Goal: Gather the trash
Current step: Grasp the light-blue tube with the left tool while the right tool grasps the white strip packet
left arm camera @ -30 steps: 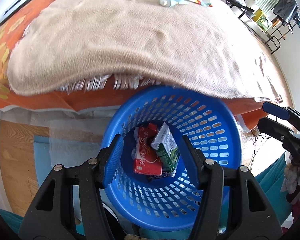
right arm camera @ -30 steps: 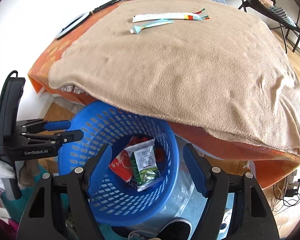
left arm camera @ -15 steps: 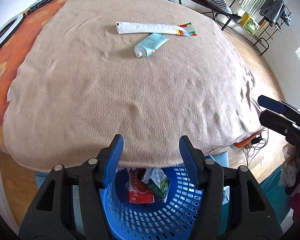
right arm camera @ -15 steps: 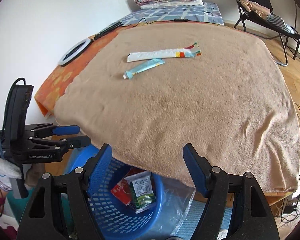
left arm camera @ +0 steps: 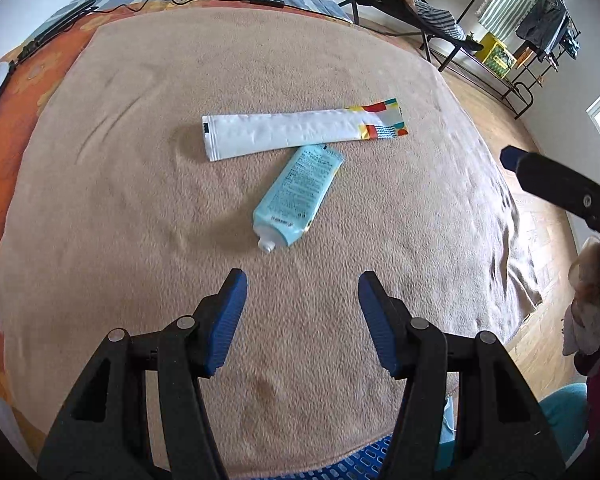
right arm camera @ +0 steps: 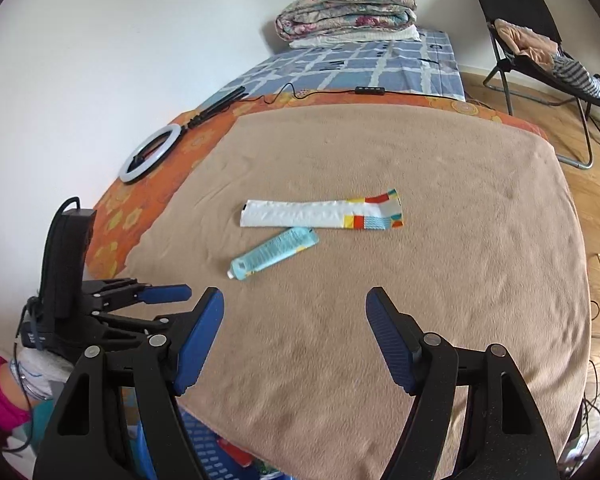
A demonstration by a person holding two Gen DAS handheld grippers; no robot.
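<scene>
Tan blanket (left arm camera: 140, 208) spread under both grippers. White wrapper (left arm camera: 296, 133) ahead of fingers, tube (left arm camera: 298, 196) touching its near edge, nozzle toward fingers. Left gripper (left arm camera: 300, 288) fingers apart, holding nothing. Right gripper (right arm camera: 295, 304) likewise. Basket (left arm camera: 370, 465) rim below fingers.

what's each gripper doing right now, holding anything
left gripper: open, holding nothing, above the blanket.
right gripper: open, holding nothing.
</scene>
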